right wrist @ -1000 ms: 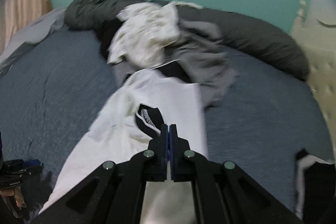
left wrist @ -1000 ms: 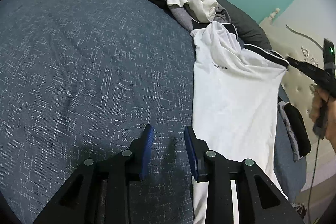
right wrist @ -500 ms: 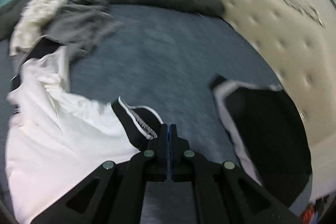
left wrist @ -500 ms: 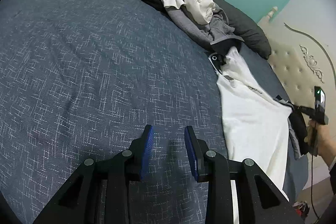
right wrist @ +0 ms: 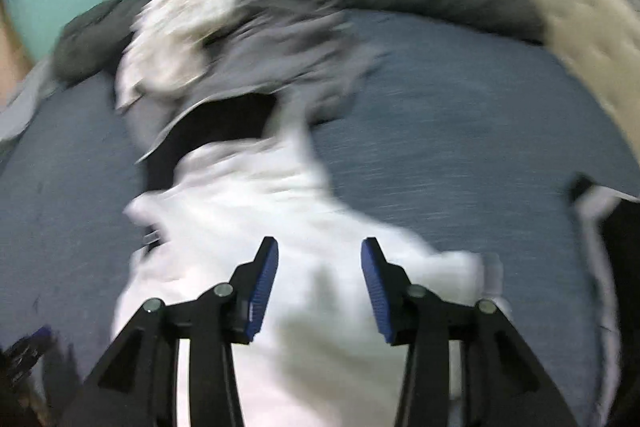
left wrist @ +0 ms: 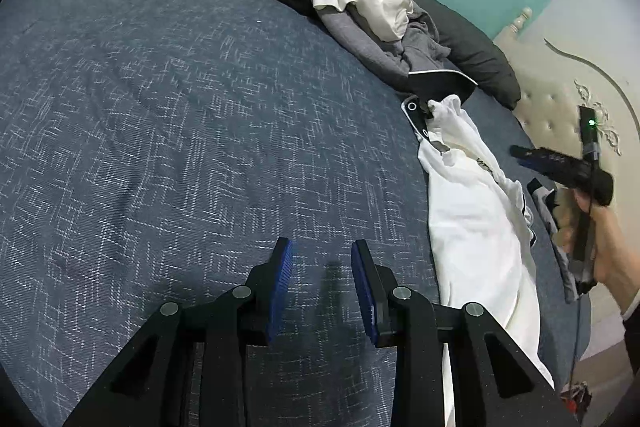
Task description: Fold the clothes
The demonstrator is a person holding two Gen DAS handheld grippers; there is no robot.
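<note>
While the white shirt (left wrist: pixel 476 227) lies crumpled and elongated on the blue-grey bedspread (left wrist: pixel 168 115), its black white-piped collar end points toward the heap of unfolded clothes (left wrist: pixel 360 11). Bedspread is woven, with a pale crosshatch fleck. Shirt fabric is smooth and creased, with a thin striped trim on the side away from the left gripper. The heap, beyond the shirt, mixes grey knit, cream and black pieces against a long dark grey bolster (left wrist: pixel 476 59). Past the shirt's far side stands a cream tufted headboard (left wrist: pixel 560 99) and a darker folded garment (right wrist: pixel 616 267), mostly cut off.

Left gripper (left wrist: pixel 322 259): blue ribbed pads apart, nothing between them, over bare bedspread just beside the shirt. Right gripper (right wrist: pixel 319 263): jaws opening, pads apart above the shirt, not pressing it; a hand (left wrist: pixel 612 247) holds it. Right wrist view is motion-blurred, so shirt detail and heap edges there are hard to make out.
</note>
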